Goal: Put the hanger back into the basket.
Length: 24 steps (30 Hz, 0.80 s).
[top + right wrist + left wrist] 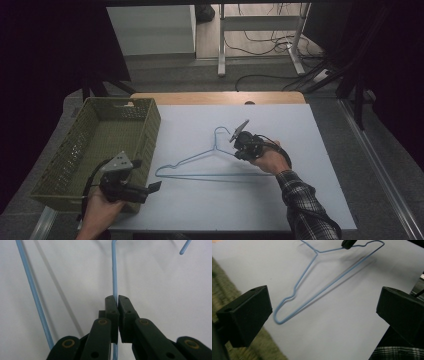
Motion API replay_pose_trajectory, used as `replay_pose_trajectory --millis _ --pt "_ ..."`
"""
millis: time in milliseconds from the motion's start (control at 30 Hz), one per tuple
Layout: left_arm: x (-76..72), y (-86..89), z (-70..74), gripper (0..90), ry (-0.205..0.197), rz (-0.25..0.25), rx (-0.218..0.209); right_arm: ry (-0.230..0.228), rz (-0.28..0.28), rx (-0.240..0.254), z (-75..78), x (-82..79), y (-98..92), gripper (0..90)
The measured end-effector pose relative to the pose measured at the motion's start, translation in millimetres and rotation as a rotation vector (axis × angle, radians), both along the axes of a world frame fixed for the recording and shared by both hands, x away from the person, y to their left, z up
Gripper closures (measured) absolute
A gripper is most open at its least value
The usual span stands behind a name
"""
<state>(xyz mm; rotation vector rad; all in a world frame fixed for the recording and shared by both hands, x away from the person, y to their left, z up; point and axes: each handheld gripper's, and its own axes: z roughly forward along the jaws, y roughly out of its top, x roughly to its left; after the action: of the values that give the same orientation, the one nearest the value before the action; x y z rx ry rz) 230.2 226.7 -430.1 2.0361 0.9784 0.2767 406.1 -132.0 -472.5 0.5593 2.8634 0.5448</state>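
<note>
A light blue wire hanger (210, 175) lies flat on the white sheet (300, 130), its hook pointing away from me. My right gripper (241, 152) comes in from the right and is shut on the hanger's right shoulder wire. In the right gripper view the thin wire (114, 270) runs straight up out of the closed right gripper (117, 298). My left gripper (150, 190) hovers at the sheet's near left, beside the basket's near corner. In its own view the left gripper (324, 298) is wide open with nothing in it, and the hanger (305, 272) lies ahead.
An olive green mesh basket (150, 132) stands empty at the table's left, its weave also showing at the left gripper view's edge (222, 285). A plaid sleeve (305, 205) crosses the sheet's near right. Behind the wooden table edge (215, 98) are desk legs and floor cables.
</note>
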Motion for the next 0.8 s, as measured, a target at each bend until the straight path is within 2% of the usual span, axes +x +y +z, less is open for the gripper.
replay_pose_trajectory --millis 100,133,200,300,400,433,533,667,733,767,800 --pt "3.4 -7.2 4.6 0.0 0.004 -0.006 0.013 -0.008 -0.001 0.002 1.0 -1.2 -0.3 87.7" --pt "5.7 -11.9 8.9 0.0 -0.011 -0.010 -0.001 -0.008 0.000 0.007 1.7 -2.0 -0.7 87.7" --pt "11.3 -18.6 13.0 0.0 -0.009 -0.031 -0.016 -0.010 0.000 0.009 2.4 -3.1 -0.6 87.7" --pt "17.3 -26.7 15.6 0.0 -0.008 -0.047 -0.007 -0.016 -0.001 0.017 3.4 -4.1 -0.8 87.6" --pt "29.4 -43.3 18.8 0.0 0.004 -0.068 0.008 -0.023 0.003 0.019 5.9 -5.5 -1.0 87.6" --pt "29.4 -43.3 18.8 0.1 0.004 -0.068 0.008 -0.024 0.005 0.019 6.4 -5.7 -1.2 87.6" --pt "41.5 -60.1 22.1 0.6 0.009 -0.085 0.026 -0.028 0.006 0.020 7.8 -6.5 -1.7 87.6" --pt "50.7 -71.4 24.4 1.5 0.013 -0.074 0.019 -0.027 0.003 0.025 8.8 -7.8 -2.0 87.6" --pt "62.1 -82.0 25.5 2.0 0.018 -0.051 0.042 -0.033 0.001 0.028 9.0 -8.6 -2.3 87.6" --pt "62.1 -82.0 25.5 2.1 0.018 -0.051 0.042 -0.034 0.001 0.028 9.1 -8.8 -2.2 87.6" --pt "68.0 -89.0 25.5 2.6 0.005 -0.025 0.073 -0.036 0.002 0.027 9.2 -8.9 -2.2 87.6"
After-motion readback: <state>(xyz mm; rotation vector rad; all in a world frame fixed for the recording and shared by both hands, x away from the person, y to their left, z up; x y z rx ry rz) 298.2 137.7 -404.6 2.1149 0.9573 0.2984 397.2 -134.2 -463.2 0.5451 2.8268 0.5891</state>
